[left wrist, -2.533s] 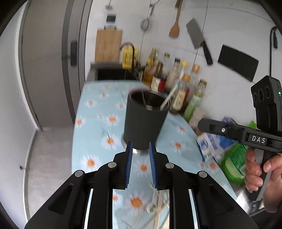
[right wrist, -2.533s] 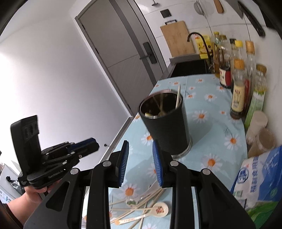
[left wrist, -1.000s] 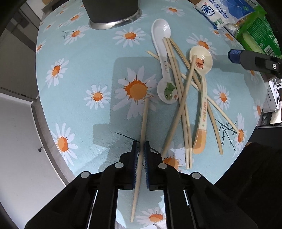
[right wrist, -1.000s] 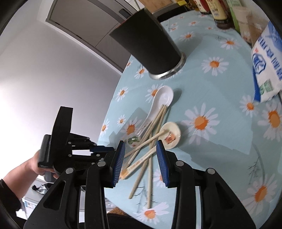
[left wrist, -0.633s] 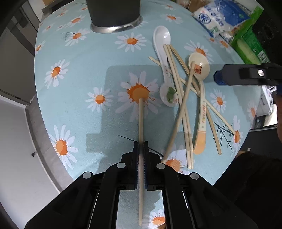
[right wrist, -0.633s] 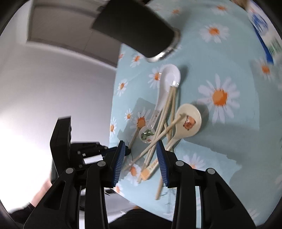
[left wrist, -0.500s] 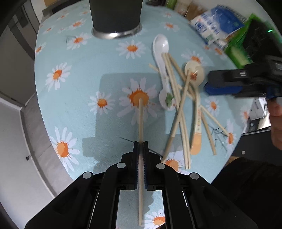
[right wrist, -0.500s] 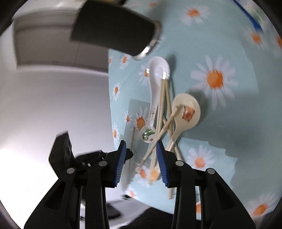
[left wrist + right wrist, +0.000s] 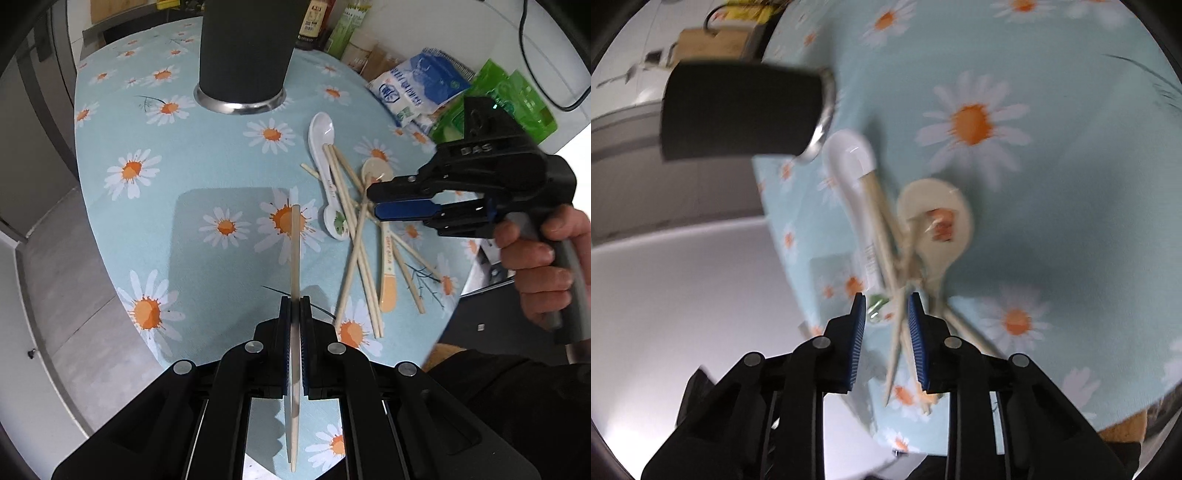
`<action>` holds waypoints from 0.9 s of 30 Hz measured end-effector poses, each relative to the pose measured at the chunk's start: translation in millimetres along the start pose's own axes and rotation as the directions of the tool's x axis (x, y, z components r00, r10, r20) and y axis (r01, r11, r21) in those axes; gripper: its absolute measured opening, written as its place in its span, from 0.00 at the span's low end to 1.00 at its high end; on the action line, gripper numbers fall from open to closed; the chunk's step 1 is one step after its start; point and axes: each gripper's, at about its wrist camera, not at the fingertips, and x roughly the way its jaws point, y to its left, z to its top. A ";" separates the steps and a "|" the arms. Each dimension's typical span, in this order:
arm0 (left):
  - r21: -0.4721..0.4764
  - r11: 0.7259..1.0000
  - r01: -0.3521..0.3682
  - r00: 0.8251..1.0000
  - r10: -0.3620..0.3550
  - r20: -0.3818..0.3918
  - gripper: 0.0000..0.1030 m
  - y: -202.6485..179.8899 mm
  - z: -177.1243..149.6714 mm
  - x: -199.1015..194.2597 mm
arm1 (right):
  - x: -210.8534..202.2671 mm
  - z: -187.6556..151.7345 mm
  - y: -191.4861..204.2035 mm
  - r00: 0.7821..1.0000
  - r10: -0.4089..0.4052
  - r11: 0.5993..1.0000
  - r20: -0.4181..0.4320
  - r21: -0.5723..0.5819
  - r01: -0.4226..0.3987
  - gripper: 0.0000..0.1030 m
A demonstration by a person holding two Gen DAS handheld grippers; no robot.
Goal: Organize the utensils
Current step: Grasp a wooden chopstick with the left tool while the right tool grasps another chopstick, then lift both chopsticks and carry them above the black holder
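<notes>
The left tongs [image 9: 294, 314] pinch one chopstick [image 9: 295, 251], lifted off the flowery counter [image 9: 207, 155] in front of the black utensil cup [image 9: 243, 48], so I think the next move is to carry it up and drop it in the cup. The right tongs [image 9: 886, 325] have just been closing and stand partly spread around the crossed chopsticks [image 9: 897, 325] beside the cream spoon [image 9: 936, 218] near the cup (their pads are not pressing yet). The right view is blurry, and the cup's top is cut off.
</notes>
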 end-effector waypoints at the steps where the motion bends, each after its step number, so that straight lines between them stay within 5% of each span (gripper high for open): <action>1: 0.005 1.000 -0.001 1.000 0.001 0.004 0.03 1.7 -0.4 0.7 | 0.3 -0.9 1.6 1.000 -0.008 1.000 0.013 -0.002 0.008 0.25; 17: 0.020 0.998 0.057 0.998 -0.057 0.015 0.03 35.3 -14.9 -3.3 | 18.1 -7.6 0.8 0.995 -0.083 0.994 0.063 0.079 0.078 0.07; 27: 0.051 0.994 0.101 0.995 -0.101 0.006 0.03 38.3 -9.8 2.9 | 18.1 -13.0 20.6 0.990 -0.099 0.995 0.099 0.027 0.097 0.06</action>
